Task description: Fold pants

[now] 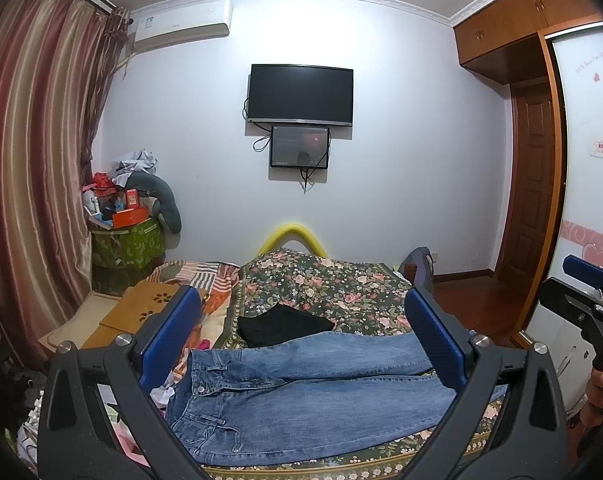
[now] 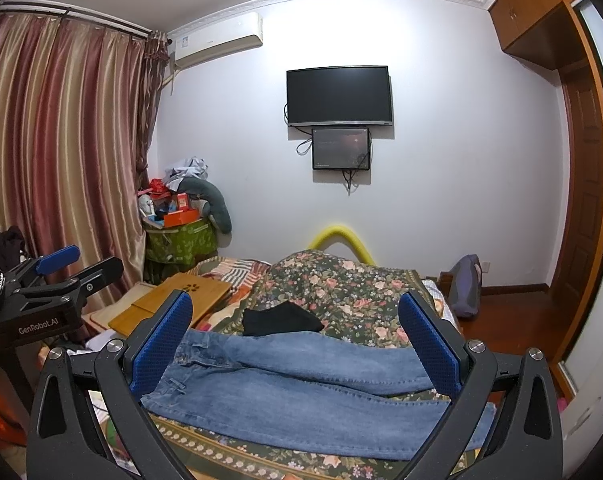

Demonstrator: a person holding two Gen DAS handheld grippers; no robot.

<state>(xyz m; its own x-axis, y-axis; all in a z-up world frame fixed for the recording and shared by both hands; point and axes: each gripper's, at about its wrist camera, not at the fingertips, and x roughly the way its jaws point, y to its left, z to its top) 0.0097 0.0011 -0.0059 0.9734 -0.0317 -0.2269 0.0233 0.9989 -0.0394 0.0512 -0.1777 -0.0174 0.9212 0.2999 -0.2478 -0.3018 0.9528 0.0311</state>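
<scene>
The bed (image 1: 341, 280), under a dark floral bedspread (image 1: 329, 284), fills the middle of both views; across its near edge lie the blue jeans (image 1: 301, 392), spread flat with the waistband (image 1: 205, 384) to the left and the two legs running right, the far leg slightly overlapping the near one at the crotch; no fold shows in them yet. Just behind the jeans, touching or nearly touching their far edge, sits a small folded black garment (image 1: 285, 324); further left on the bed a wooden lap desk (image 2: 173, 300) rests beside a striped quilt.

The left hand-held gripper (image 1: 301, 344) hovers above the near edge of the bed, its blue-padded fingers (image 1: 173, 332) spread wide with nothing between them; the right hand-held gripper (image 2: 297, 340) does the same, wide apart and empty, framing the legs from slightly further right; each gripper appears at the edge of the other's view, level and well apart.

By the look of it the task stands at its very start, the approach before the first grasp; the next move likely calls for lowering both grippers to the near leg's edge, one at the waistband and one toward the hem, pinching only that leg's fabric so it can be carried over onto the far leg without dragging the bedspread.
</scene>
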